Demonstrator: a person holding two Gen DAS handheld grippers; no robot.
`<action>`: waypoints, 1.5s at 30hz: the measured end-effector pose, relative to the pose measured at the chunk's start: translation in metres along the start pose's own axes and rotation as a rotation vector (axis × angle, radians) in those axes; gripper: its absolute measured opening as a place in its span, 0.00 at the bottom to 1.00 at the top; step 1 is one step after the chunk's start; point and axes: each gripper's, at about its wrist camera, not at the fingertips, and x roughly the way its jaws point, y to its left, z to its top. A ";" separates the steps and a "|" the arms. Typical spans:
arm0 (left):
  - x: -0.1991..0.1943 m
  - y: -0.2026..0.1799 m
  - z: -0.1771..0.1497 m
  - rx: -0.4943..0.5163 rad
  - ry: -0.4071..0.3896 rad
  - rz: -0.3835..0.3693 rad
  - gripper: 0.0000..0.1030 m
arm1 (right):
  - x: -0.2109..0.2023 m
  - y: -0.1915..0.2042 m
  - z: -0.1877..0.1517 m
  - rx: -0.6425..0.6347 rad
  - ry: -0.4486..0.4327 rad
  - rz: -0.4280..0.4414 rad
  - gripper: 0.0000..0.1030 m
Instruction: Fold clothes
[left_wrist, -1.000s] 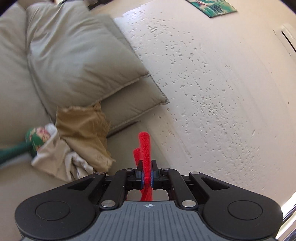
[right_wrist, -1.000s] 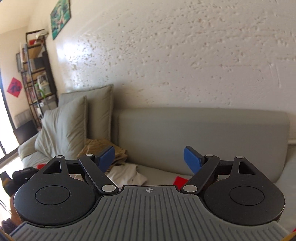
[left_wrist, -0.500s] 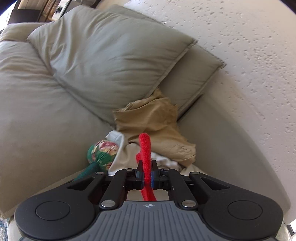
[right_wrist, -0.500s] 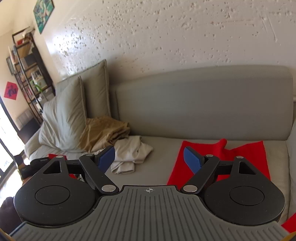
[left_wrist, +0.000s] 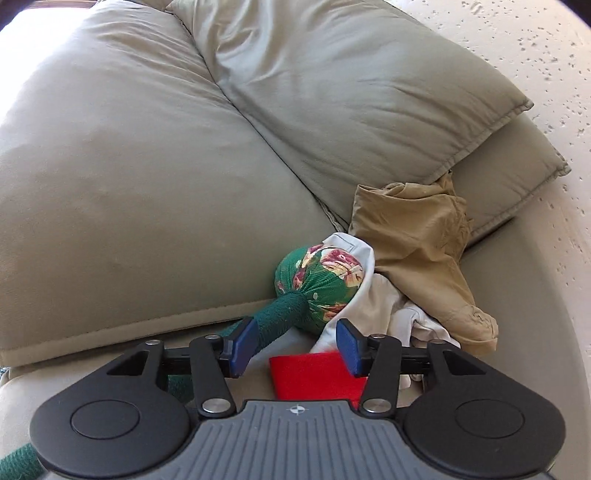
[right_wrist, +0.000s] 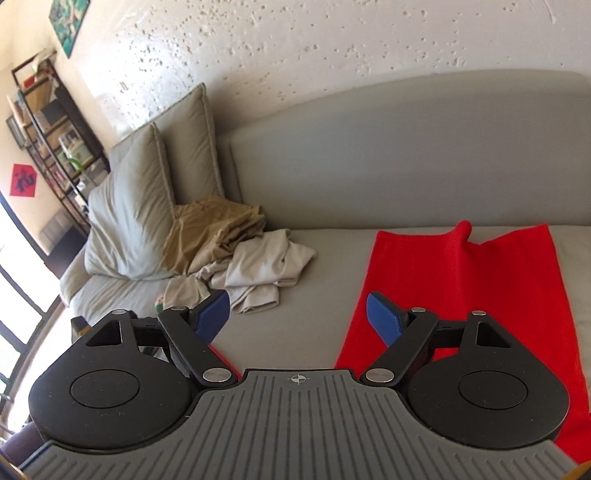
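The left gripper (left_wrist: 293, 345) is opening over the red cloth (left_wrist: 314, 373) — best lifted clear without snagging it; the right gripper (right_wrist: 297, 317) hangs wide apart, empty.

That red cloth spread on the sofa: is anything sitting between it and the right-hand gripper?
Nothing visible. The right gripper hangs open just over the near edge of the red cloth, with only bare sofa seat around. The heap of beige clothes lies off to the left.
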 end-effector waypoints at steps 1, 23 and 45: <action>-0.004 0.000 -0.002 0.003 0.012 -0.002 0.52 | -0.002 0.002 -0.002 -0.010 0.003 0.002 0.80; -0.119 -0.016 -0.234 -0.019 0.438 -0.204 0.34 | -0.160 -0.075 -0.089 0.276 -0.008 -0.012 0.81; -0.160 -0.011 -0.237 -0.022 0.343 -0.020 0.12 | -0.219 -0.132 -0.187 0.422 0.017 -0.002 0.81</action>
